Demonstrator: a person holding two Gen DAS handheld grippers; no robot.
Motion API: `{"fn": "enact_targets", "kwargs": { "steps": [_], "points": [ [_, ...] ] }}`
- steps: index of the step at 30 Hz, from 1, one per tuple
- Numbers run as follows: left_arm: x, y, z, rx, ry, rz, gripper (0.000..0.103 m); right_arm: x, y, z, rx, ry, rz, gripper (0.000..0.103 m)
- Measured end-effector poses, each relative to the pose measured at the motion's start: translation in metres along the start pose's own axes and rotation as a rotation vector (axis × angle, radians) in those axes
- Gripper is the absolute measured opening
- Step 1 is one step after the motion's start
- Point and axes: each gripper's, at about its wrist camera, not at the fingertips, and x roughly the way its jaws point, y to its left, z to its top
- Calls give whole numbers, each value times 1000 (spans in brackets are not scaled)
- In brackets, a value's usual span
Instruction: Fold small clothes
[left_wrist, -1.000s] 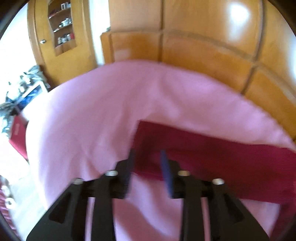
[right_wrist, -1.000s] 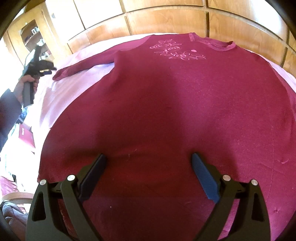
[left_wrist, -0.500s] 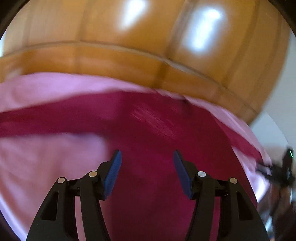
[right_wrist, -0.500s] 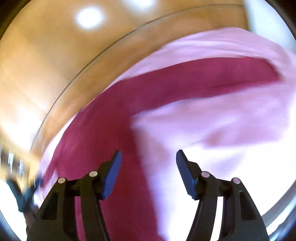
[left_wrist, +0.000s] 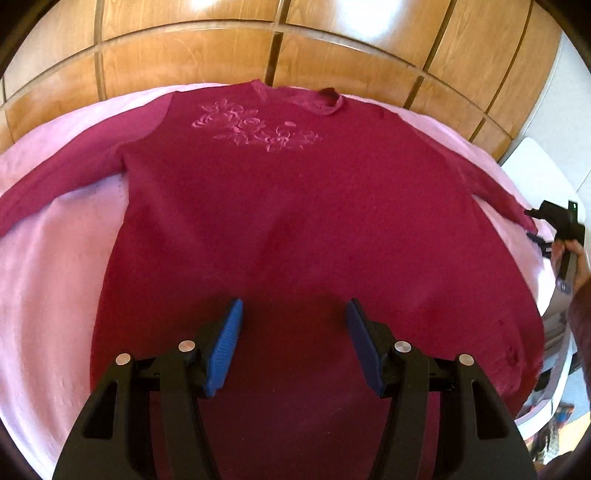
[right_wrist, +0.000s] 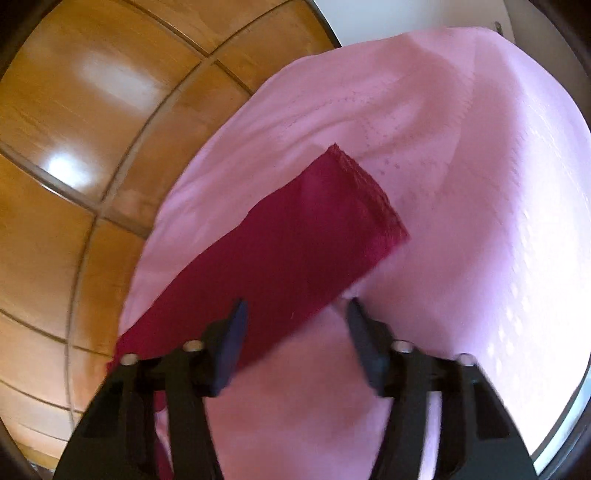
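Observation:
A crimson sweater (left_wrist: 295, 221) with pink flower embroidery lies flat, front up, on a pink sheet (left_wrist: 55, 266). My left gripper (left_wrist: 293, 306) hovers open over the lower middle of its body, with nothing between the blue pads. At the far right edge of the left wrist view, a hand holds my right gripper (left_wrist: 532, 223) by the right sleeve's end. In the right wrist view the sleeve (right_wrist: 295, 258) runs up to its cuff (right_wrist: 369, 199). My right gripper (right_wrist: 295, 308) stands over it with jaws closing. The sleeve's edge lies between the pads, which do not press on it.
Glossy wooden panelling (left_wrist: 295, 48) rises behind the bed and along the sleeve's side (right_wrist: 74, 147). A white surface (left_wrist: 535, 170) stands off the right edge of the sheet, with clutter lower down. Bare pink sheet (right_wrist: 480, 184) lies past the cuff.
The left gripper swung from the left sleeve to over the sweater's body. The right gripper swung from the hem to the right sleeve, and its jaws narrowed.

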Motion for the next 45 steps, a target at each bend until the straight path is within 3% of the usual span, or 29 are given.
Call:
{"fn": "enact_targets", "kwargs": {
  "steps": [2, 7, 9, 11, 14, 16, 18, 22, 28, 30, 31, 32, 33, 34, 36, 40, 44, 45],
  "points": [
    [3, -2, 0, 8, 5, 14, 58, 4, 1, 4, -32, 5, -51, 6],
    [9, -5, 2, 16, 19, 18, 58, -1, -1, 35, -173, -86, -208, 5],
    [11, -3, 2, 9, 23, 13, 59, 13, -13, 47, -120, -52, -231, 5],
    [10, -3, 1, 10, 20, 17, 60, 20, -11, 49, -146, -42, -240, 5],
    [10, -2, 0, 18, 19, 23, 60, 20, -10, 46, -146, -39, -218, 13],
    [7, -1, 2, 20, 28, 22, 60, 8, -18, 42, -98, -33, -152, 50],
    [2, 1, 2, 11, 35, 13, 60, -7, -16, 31, -130, -27, -122, 53],
    [-10, 9, -5, 9, 31, 4, 60, -33, 3, -18, -308, 93, 14, 53],
    [-32, 31, -18, -56, 5, 5, 60, -72, 42, -135, -540, 395, 310, 54],
    [-35, 38, -22, -80, -3, -2, 60, -80, 52, -170, -602, 477, 358, 54],
    [-37, 40, -23, -83, -6, -7, 60, -82, 56, -189, -636, 520, 367, 54],
    [-38, 41, -25, -84, -8, -12, 60, -82, 60, -207, -680, 554, 345, 46],
    [-39, 41, -26, -83, -10, -14, 60, -82, 62, -226, -735, 585, 293, 14],
    [-40, 41, -28, -79, -11, -17, 60, -83, 64, -237, -775, 595, 255, 8],
    [-41, 41, -31, -61, -9, -18, 60, -92, 67, -252, -851, 578, 227, 7],
    [-45, 42, -45, -14, 22, -15, 60, -102, 73, -234, -864, 520, 235, 7],
    [-49, 44, -60, 2, 34, -19, 60, -65, 58, -236, -822, 585, 122, 4],
    [-51, 45, -60, 2, 39, -17, 60, -62, 57, -236, -801, 597, 133, 10]
  ]
}}
